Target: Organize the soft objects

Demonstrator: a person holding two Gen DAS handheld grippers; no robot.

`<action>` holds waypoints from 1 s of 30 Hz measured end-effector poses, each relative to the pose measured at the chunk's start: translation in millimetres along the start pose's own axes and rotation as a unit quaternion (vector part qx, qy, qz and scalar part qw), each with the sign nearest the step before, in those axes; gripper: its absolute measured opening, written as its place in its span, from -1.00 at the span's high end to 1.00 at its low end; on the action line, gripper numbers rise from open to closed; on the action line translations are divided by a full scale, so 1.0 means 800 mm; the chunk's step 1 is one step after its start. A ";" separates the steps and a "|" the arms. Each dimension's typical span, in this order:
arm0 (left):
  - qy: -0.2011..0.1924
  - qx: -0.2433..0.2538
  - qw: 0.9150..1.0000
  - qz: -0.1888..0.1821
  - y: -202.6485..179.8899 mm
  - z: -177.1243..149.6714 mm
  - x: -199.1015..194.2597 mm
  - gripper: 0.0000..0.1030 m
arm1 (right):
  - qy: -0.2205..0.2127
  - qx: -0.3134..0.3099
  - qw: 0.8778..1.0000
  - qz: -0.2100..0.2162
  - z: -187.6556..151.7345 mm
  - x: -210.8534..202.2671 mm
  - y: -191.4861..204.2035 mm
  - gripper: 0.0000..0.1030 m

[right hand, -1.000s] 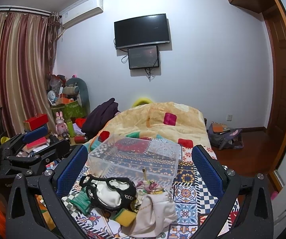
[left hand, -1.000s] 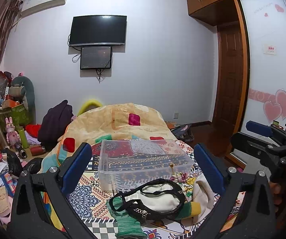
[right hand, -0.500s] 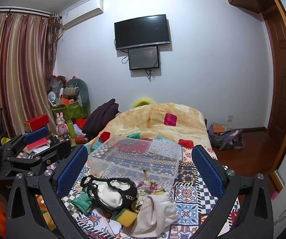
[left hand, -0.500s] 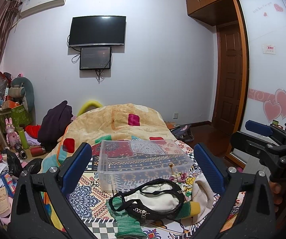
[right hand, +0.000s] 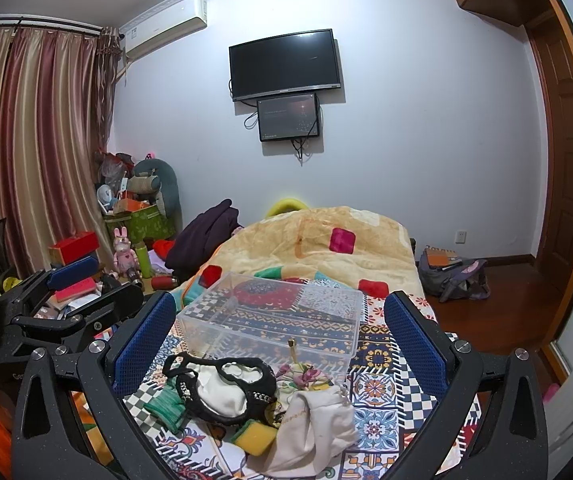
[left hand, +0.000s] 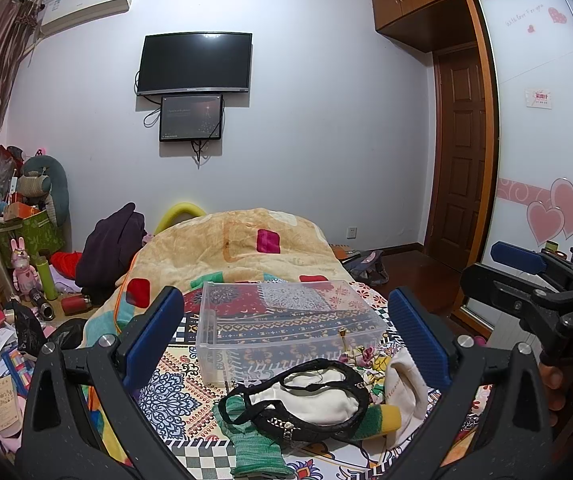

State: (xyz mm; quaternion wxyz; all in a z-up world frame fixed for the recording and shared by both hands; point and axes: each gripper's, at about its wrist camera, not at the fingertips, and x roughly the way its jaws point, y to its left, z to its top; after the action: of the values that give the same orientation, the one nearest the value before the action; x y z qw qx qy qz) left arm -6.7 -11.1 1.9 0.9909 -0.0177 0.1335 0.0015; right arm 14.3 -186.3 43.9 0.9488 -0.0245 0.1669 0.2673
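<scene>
Opening step, as I judge it: nothing is gathered yet. My left gripper (left hand: 286, 340) and right gripper (right hand: 280, 340) hover with jaws spread wide and empty above the pile of soft objects (right hand: 254, 396) at the bed's (right hand: 382, 408) near edge. The clear box (right hand: 274, 320) stands just beyond, toward the bed's middle, and looks empty. Next move: lower onto one piece. Room above is free; the pile overlaps.

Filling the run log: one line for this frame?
left claw open | right claw open | soft pile untouched | clear bin empty
</scene>
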 end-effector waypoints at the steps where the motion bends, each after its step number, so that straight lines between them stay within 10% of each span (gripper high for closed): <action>1: 0.000 0.000 1.000 0.000 0.001 0.000 0.000 -1.00 | 0.000 0.000 1.000 0.000 0.000 0.000 0.000 -1.00; 30: 0.016 0.004 1.000 -0.012 0.000 0.001 0.001 -1.00 | 0.004 -0.001 1.000 -0.006 -0.006 0.000 -0.001 -1.00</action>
State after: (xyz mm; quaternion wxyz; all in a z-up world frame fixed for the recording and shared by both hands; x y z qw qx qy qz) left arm -5.5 -11.3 2.4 0.9887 -0.0155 0.1488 -0.0113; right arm 13.6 -187.7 38.9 0.9498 -0.0273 0.1700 0.2612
